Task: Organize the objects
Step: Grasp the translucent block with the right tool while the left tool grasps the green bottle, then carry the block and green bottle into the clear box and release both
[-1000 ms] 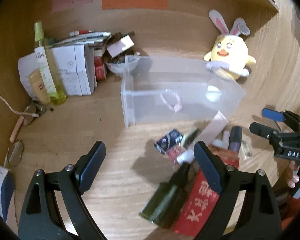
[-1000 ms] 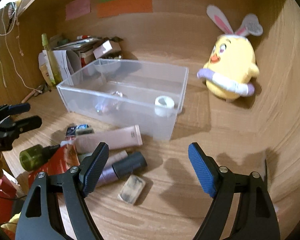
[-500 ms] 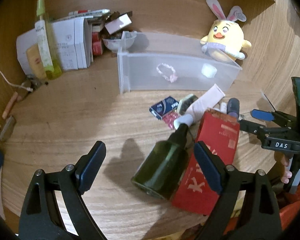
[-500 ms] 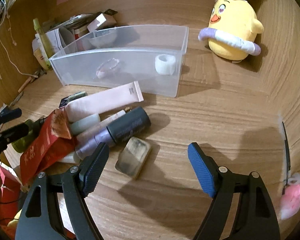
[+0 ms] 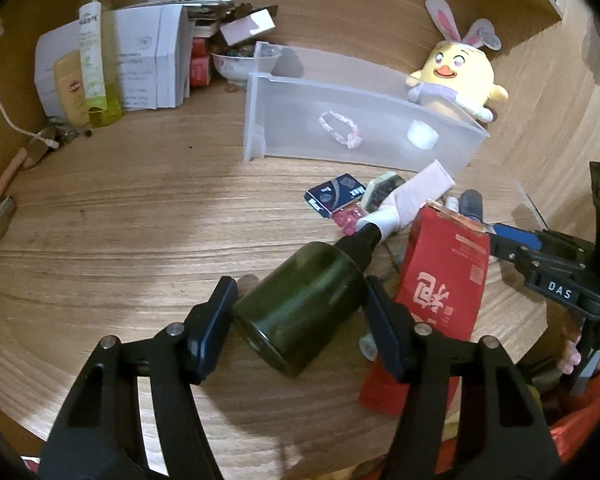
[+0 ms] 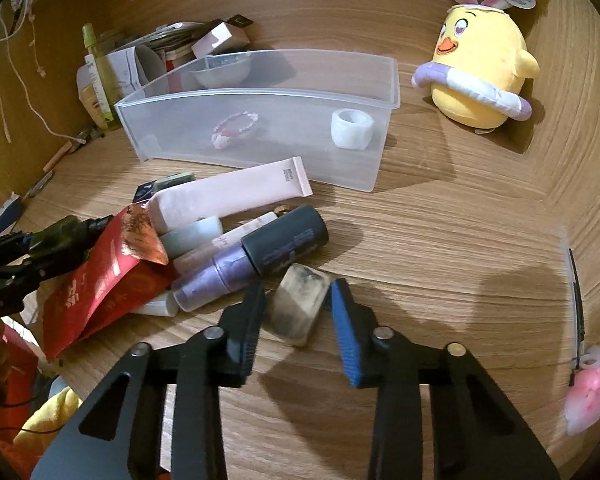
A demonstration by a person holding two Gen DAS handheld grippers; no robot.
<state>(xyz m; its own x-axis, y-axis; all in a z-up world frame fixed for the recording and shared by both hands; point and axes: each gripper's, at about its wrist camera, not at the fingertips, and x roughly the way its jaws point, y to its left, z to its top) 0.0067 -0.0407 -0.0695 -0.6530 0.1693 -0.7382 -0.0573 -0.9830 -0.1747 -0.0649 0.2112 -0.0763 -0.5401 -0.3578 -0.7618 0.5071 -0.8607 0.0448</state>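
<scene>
Left tool (image 5: 300, 312) clamped on green bottle (image 5: 304, 304); right tool (image 6: 298, 312) clamped on grey block (image 6: 298, 306), both near clear bin (image 6: 260, 128).

Between the black left hand-held gripper (image 5: 298, 316) fingers lies a dark olive-green bottle (image 5: 300, 308); to its right is a red packet (image 5: 440, 292) with white characters. Ahead of the right hand-held gripper (image 6: 298, 312) sit a smudged grey-beige block (image 6: 298, 308), a purple bottle with a dark cap (image 6: 256, 262) and a pale pink tube (image 6: 228, 200). Beyond stand a frosted clear bin (image 6: 260, 136) and a yellow chick plush (image 6: 484, 80) on the wood-grain counter (image 6: 440, 240).
</scene>
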